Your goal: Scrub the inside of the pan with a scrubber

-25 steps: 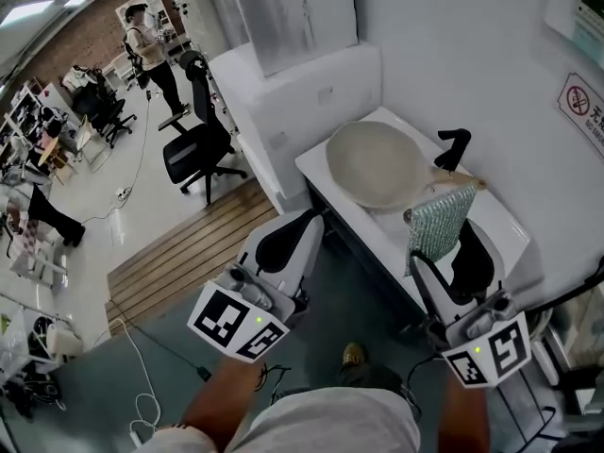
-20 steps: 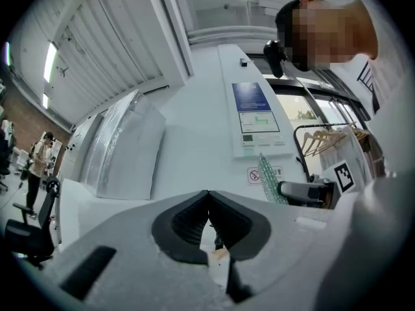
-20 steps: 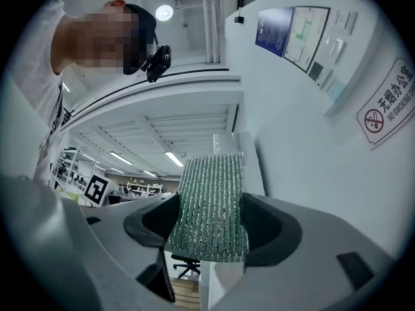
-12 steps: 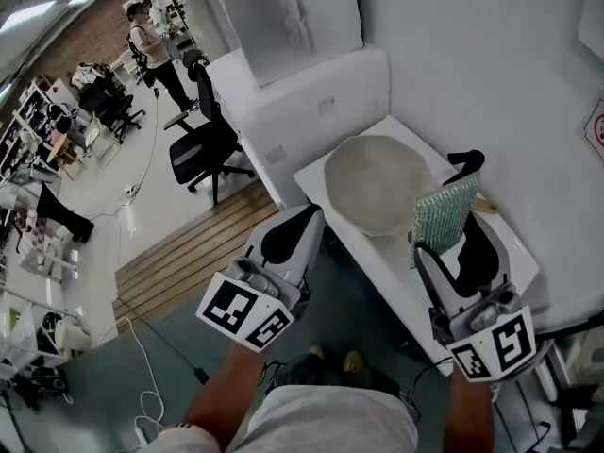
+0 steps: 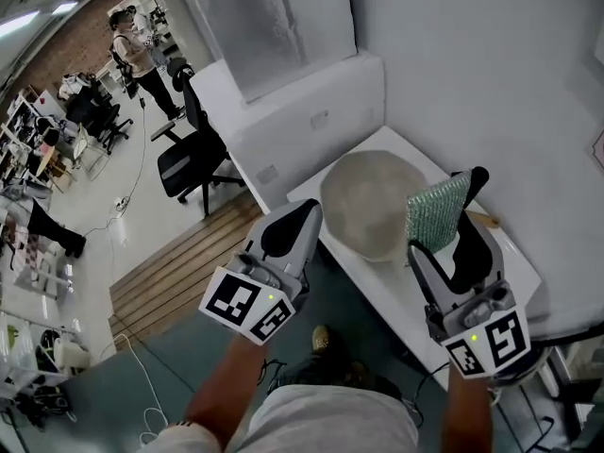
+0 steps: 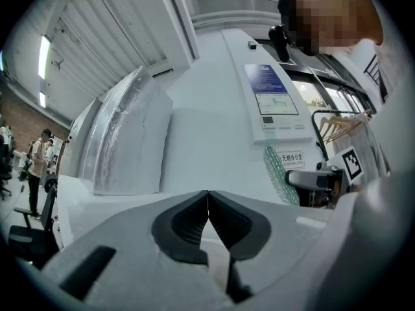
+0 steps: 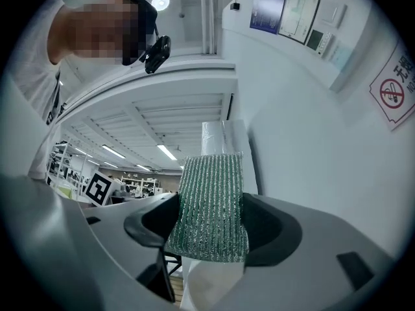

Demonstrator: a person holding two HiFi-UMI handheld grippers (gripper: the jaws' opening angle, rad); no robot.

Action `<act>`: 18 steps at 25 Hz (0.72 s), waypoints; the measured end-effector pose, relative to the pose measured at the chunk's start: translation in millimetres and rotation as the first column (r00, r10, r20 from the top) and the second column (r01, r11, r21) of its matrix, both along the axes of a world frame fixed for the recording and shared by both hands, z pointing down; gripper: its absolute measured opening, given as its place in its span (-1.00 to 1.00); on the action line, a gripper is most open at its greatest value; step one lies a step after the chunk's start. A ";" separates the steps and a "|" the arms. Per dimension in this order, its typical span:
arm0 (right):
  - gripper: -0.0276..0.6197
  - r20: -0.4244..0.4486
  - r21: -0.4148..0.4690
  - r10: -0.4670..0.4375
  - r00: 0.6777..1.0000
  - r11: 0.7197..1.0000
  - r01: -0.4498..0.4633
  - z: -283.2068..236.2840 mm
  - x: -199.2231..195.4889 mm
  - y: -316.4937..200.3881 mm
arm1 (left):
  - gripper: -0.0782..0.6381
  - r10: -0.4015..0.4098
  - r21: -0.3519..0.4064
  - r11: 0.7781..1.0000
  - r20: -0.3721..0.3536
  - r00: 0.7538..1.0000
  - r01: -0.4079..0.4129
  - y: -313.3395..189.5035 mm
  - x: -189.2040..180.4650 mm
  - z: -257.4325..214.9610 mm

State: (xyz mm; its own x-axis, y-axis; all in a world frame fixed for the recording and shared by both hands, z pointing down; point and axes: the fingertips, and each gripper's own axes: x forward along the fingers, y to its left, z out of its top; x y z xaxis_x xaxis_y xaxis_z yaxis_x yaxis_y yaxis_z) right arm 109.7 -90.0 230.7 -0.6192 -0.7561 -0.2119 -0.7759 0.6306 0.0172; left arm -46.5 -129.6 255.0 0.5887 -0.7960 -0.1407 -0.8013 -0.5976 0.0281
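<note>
Pan (image 5: 368,201) on white counter (image 5: 510,248), R gripper (image 5: 453,239) fingers (image 7: 272,230) clamp scrubber (image 5: 436,210), L gripper (image 5: 302,217) fingers (image 6: 188,222) closed, office (image 5: 75,130) behind

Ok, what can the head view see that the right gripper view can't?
Only the head view shows the round pale-grey pan, the black wheeled office chair and the brown wooden floor strip. Only the right gripper view shows the blue poster high on the white wall panel. Both show the green ribbed scrubber pad, pinched in the tongs of the right gripper.
</note>
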 end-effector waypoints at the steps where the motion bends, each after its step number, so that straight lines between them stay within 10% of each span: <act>1: 0.02 -0.004 -0.003 0.007 1.000 1.000 -0.007 1.0 -2.3 -6.9 | -0.73 0.002 -0.005 1.000 0.002 1.000 -0.002 -8.8 -2.2 1.1; 18: 0.02 -0.125 -0.083 0.166 0.978 0.981 -0.177 27.9 -36.6 -120.0 | -0.73 0.106 -0.255 0.964 0.120 0.987 -0.073 -144.4 -28.0 74.6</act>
State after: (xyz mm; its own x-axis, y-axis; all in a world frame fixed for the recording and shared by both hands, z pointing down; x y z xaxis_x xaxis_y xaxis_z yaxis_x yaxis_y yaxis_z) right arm 73.2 -210.0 258.6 -0.4951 -0.8660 -0.0699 -0.8686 0.4916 0.0617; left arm -74.4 -274.0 329.6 0.6590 -0.7392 0.1386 -0.7516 -0.6544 0.0829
